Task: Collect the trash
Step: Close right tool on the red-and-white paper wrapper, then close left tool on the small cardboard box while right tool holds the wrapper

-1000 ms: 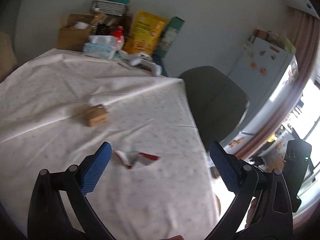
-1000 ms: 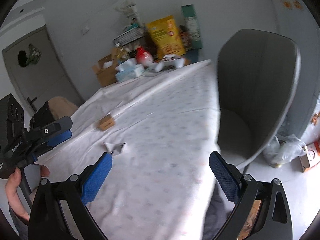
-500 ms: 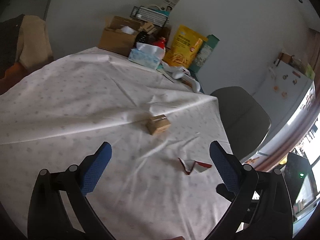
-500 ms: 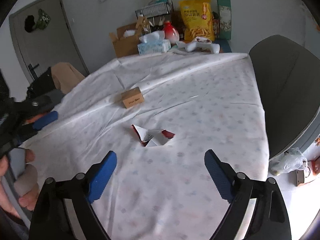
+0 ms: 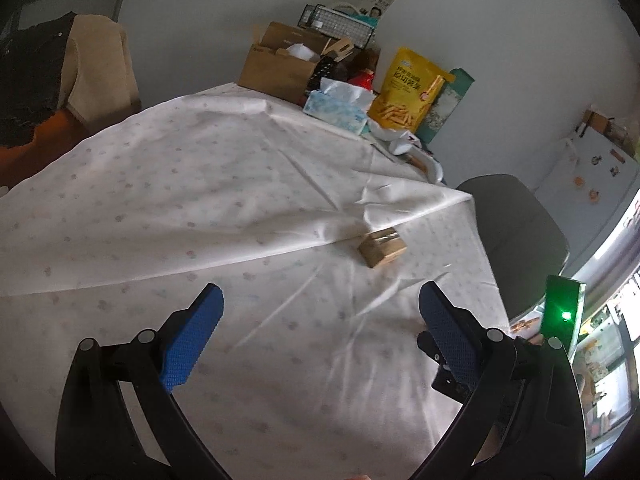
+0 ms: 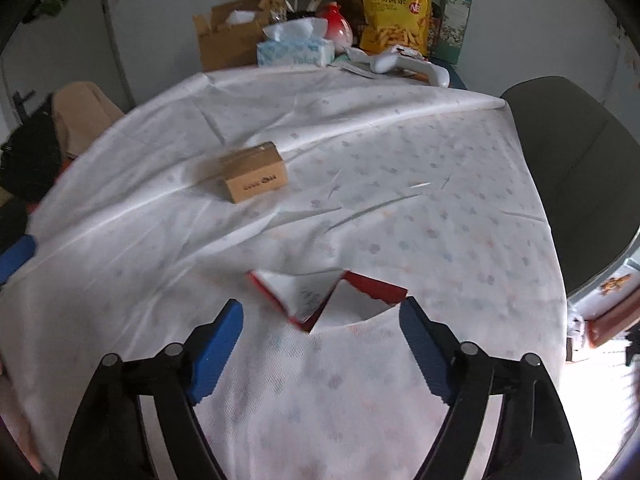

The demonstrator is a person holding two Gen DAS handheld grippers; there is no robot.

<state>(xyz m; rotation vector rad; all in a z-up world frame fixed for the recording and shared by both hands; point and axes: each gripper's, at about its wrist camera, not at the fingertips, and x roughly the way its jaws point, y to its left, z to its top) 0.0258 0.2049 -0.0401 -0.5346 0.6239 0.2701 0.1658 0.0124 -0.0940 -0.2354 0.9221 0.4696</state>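
Note:
A torn red and white wrapper lies flat on the white tablecloth. My right gripper hangs just over it, jaws closing, with the wrapper's near end between the blue fingertips and neither pad touching it. A small brown cardboard box rests farther back on the cloth. My left gripper is open over bare cloth, with the same box ahead to its right. The wrapper does not show in the left wrist view. The left gripper's blue finger peeks in at the left edge of the right wrist view.
At the table's far end stand an open carton, a tissue box, a yellow snack bag and a green carton. A grey chair is on the right. A chair draped with clothes is on the left.
The right gripper has come down close over the wrapper and its jaws have narrowed. The left gripper has swung away, so the wrapper has left its view and the box has slid right.

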